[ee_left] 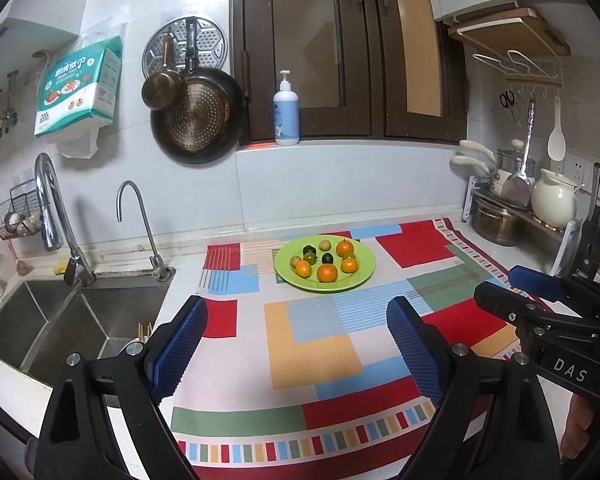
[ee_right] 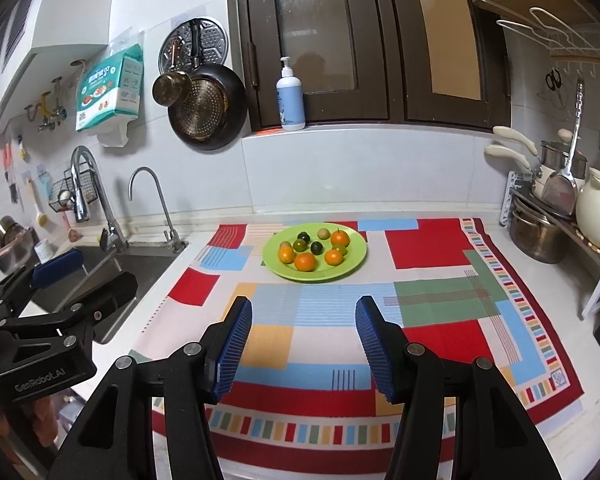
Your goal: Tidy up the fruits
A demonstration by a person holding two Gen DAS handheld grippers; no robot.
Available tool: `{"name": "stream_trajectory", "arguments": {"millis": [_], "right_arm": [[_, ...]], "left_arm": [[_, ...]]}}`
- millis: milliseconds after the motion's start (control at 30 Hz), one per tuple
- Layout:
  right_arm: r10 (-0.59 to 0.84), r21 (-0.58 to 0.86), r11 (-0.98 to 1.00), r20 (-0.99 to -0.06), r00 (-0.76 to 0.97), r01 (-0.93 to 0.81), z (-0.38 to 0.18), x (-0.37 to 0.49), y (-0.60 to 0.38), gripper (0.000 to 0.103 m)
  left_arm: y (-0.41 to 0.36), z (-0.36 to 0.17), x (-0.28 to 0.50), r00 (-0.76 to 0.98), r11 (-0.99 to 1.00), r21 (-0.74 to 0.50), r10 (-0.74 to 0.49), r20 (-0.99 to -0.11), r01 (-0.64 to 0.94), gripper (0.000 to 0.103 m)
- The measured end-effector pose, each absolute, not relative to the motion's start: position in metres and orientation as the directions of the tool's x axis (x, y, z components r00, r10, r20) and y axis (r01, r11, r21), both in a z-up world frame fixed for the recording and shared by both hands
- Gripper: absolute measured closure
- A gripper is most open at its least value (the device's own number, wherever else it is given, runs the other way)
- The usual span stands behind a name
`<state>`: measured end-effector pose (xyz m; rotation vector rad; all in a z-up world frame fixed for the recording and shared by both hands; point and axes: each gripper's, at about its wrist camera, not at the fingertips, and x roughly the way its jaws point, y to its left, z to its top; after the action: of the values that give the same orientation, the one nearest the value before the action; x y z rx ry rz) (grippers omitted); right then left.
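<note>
The small round fruits lie together on a shallow lime-green plastic plate point(ee_left: 362, 266), which stands on a colourful patchwork tablecloth point(ee_left: 312, 352) at the far middle of the kitchen counter, to the right of the steel sink point(ee_left: 60, 320). There are four orange mandarins point(ee_left: 327, 273), a few dark green round fruits point(ee_left: 327, 258) and two pale beige ones point(ee_left: 324, 245). The left gripper point(ee_left: 296, 344) hovers over the cloth, well before the plate, with its jaws wide apart and nothing between them. The right gripper point(ee_right: 304, 340) is also short of the plate, its jaws partly apart and empty. The fruits look light and small, with smooth skin, so they probably roll easily and may slip out sideways. The mandarins seem soft and can bruise, so a gentle squeeze is better. A good hold would be across the widest middle of one fruit, from above, and an outer one first, because the neighbours sit very near.
</note>
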<state>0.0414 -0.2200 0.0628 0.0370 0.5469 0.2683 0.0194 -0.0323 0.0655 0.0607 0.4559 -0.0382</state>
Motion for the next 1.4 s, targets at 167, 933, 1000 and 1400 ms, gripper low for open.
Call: {"name": "stream_trajectory", "arguments": {"millis": [167,933,1000,1400], "right_arm": [[0.267,0.102,0.963,-0.501,0.823,-0.25,0.066,0.035,-0.222,0.048],[0.272,0.103,0.962,-0.491,0.828,-0.255,0.068,0.024,-0.227,0.048],[0.271,0.102,0.962,-0.49,0.828,-0.254,0.068,0.024,-0.226,0.048],[0.275,0.104,0.961,-0.494,0.825,-0.258,0.067,0.021,-0.227,0.048]], "left_arm": [[-0.033,0.068,0.012,0.899,0.998,0.048,-0.023,-0.437,0.049,0.009],[-0.04,0.067,-0.001,0.904,0.997,0.072,0.011,-0.428,0.022,0.001],[-0.04,0.067,-0.001,0.904,0.997,0.071,0.01,-0.427,0.022,0.001],[-0.04,0.067,-0.001,0.901,0.997,0.072,0.019,-0.433,0.014,0.001]]}}
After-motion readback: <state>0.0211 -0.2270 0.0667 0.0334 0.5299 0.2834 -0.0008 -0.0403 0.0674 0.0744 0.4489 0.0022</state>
